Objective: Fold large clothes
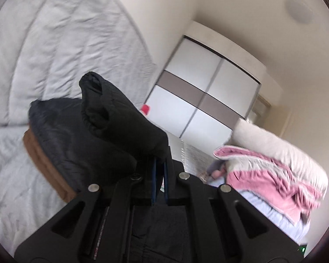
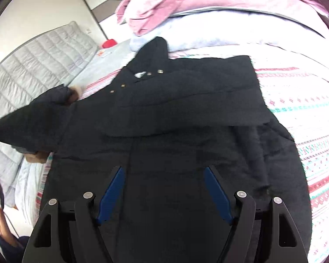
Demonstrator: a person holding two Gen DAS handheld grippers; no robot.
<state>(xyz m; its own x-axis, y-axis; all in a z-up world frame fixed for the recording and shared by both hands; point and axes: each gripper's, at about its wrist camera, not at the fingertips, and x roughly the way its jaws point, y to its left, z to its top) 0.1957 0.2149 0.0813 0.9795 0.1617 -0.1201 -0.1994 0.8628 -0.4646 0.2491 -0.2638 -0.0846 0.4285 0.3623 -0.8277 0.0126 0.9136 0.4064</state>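
A large black coat (image 2: 175,114) with metal snaps lies spread on the patterned bedsheet (image 2: 307,100), its right side folded over the middle. My right gripper (image 2: 164,171) is open just above the coat's lower part, holding nothing. My left gripper (image 1: 159,162) is shut on the black coat's sleeve (image 1: 111,114) and holds it lifted; the cuff opening points up. The coat's brown lining (image 1: 43,153) shows at the left. The lifted sleeve also shows in the right wrist view (image 2: 30,122) at the left.
A pink and white duvet pile (image 2: 186,2) lies at the head of the bed, also in the left wrist view (image 1: 274,164). A grey quilted mattress (image 2: 33,59) leans on the wall at the left. A white wardrobe (image 1: 208,92) stands behind. A red object (image 2: 109,43) sits far back.
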